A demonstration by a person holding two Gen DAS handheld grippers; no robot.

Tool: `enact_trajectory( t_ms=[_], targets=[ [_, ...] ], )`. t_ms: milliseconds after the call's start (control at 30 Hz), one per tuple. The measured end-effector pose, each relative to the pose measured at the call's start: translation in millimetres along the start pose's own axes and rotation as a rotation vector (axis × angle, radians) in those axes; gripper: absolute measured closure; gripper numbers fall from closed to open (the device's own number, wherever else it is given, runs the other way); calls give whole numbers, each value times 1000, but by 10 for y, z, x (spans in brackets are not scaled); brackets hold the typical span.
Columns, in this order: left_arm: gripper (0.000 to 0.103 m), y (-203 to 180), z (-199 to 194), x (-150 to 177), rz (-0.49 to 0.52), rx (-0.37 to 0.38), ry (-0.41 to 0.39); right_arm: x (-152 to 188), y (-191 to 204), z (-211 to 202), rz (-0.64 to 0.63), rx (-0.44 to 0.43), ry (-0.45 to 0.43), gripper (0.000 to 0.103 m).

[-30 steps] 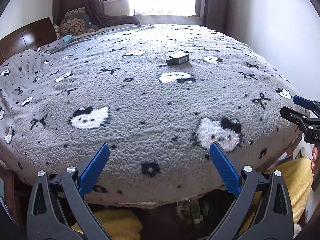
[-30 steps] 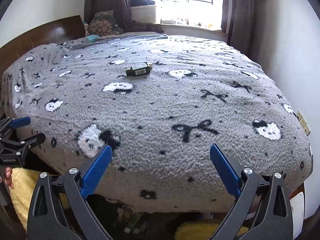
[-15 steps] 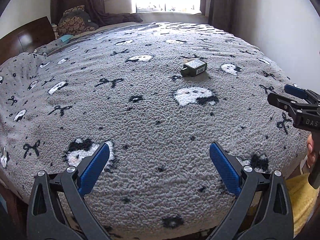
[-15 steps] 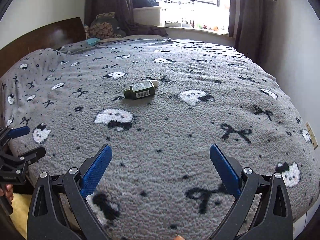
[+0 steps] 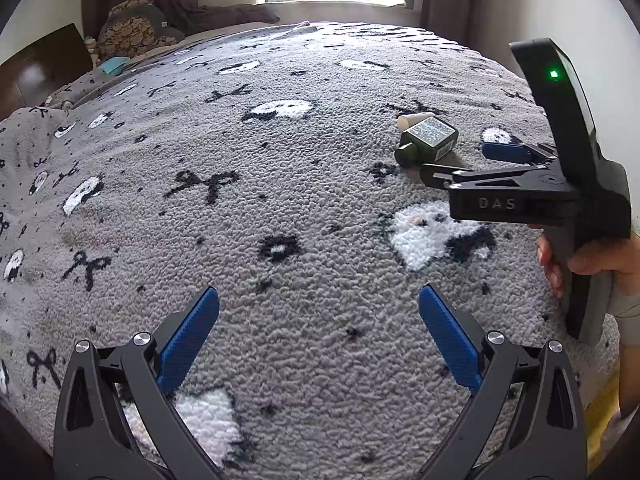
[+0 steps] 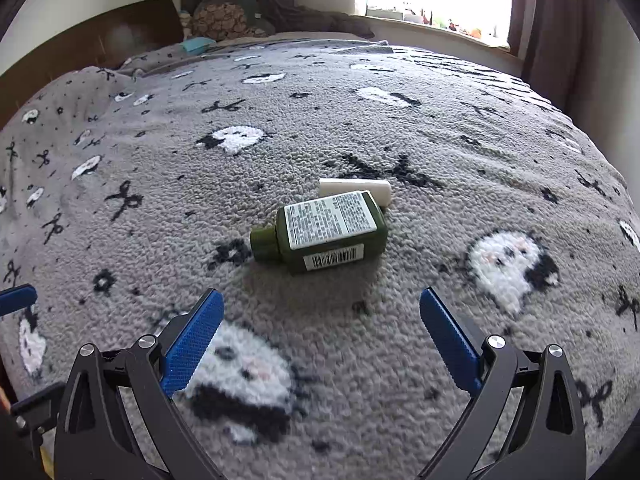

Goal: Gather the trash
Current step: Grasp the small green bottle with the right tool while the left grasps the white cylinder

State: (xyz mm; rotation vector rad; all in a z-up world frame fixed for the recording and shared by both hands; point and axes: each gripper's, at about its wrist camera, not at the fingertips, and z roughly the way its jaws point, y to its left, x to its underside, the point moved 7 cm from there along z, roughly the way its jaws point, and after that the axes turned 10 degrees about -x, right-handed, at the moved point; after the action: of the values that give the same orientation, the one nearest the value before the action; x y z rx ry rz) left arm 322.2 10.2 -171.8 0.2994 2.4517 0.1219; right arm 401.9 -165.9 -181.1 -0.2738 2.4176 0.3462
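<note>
Both grippers have advanced over the blanket. The right gripper, jaws spread, faces the green bottle lying near; the left gripper is spread, empty.

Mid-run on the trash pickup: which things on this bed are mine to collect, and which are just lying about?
To collect:
- green bottle, on its side on the blanket
- small white piece, right behind the bottle; touching or not, I cannot tell

Just lying about:
- grey patterned blanket
- patterned cushion by the headboard
- teal item near the cushion

Right gripper is open, short of the bottle.
</note>
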Motion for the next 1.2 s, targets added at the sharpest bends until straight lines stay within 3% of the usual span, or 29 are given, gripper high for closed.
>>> enact_trajectory(
  t_ms=[200, 233, 267, 400, 733, 1000, 1200],
  targets=[
    [8, -64, 163, -140, 23, 8, 7, -154, 1, 325, -7, -6, 31, 5],
    [8, -72, 187, -163, 24, 6, 9, -162, -6, 356, -9, -5, 36, 7],
    [8, -80, 205, -182, 25, 5, 10, -171, -13, 374, -13, 1, 41, 16],
    [8, -124, 262, -263, 28, 4, 9, -185, -49, 370, -25, -16, 47, 16],
    [8, -588, 483, -633, 55, 56, 2, -158, -712, -296, 35, 85, -3, 16],
    [10, -1048, 834, -1072, 110, 90, -20, -190, -1166, -666, 55, 100, -36, 16],
    [28, -1185, 1160, -1439, 137, 76, -24, -200, -1312, -725, 45, 88, -35, 16]
  ],
)
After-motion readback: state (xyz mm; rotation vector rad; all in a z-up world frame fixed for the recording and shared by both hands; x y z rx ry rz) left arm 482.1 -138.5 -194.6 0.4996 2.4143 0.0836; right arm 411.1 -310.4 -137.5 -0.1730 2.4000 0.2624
